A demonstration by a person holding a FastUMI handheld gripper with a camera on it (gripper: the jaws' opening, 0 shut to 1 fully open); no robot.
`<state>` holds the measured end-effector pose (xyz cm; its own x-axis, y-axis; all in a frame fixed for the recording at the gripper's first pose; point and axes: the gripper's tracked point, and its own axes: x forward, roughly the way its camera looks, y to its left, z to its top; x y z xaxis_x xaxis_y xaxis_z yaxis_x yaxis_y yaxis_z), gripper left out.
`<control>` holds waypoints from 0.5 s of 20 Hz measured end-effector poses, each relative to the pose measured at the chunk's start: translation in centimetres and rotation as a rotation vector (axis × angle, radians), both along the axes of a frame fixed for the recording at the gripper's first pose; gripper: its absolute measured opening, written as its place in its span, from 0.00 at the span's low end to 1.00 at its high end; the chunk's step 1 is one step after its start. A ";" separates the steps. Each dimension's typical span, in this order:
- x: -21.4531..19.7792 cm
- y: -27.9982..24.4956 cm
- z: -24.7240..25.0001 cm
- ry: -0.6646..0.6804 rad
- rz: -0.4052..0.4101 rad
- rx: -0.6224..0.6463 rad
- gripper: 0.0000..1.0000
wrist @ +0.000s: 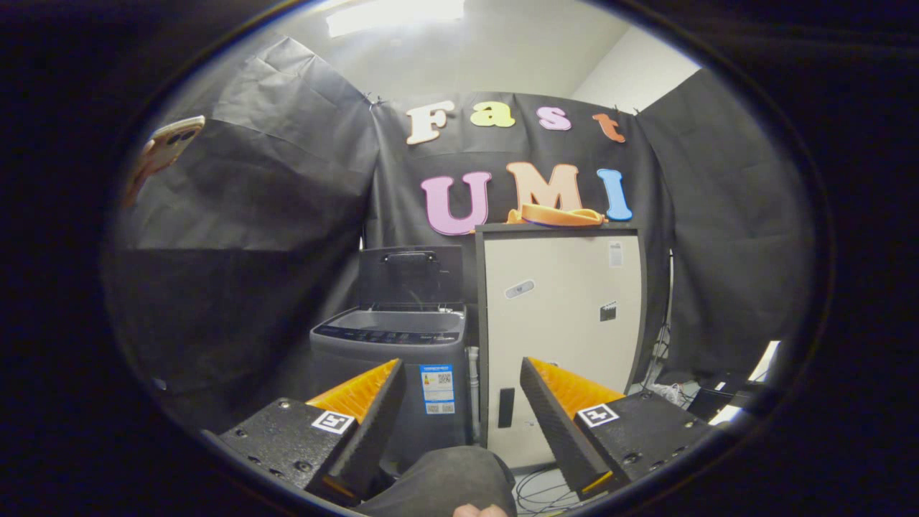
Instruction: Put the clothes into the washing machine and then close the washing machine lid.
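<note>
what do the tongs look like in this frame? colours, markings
The tongs have two black wedge-shaped fingers with ribbed inner pads and orange ribbed backing. Each sits on a black speckled block with screw heads and a white square tag bearing a black pattern. They stand open, nothing between them. A dark sleeve shows below.

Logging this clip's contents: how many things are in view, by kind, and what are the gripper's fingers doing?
Washing machine, lid up: 1
Beige cabinet: 1
Orange item on the cabinet: 1
Phone by the wall: 1
Dark garment between the fingers: 1
Gripper, open, holding nothing: 1
Total: 6
</note>
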<state>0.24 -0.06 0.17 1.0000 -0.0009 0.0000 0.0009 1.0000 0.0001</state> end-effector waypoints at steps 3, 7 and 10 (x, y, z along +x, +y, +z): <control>0.2 0.1 0.3 -0.001 0.001 0.012 0.97; 0.9 0.1 1.0 -0.002 0.011 0.011 0.97; 1.7 0.3 1.9 -0.004 0.023 0.021 0.97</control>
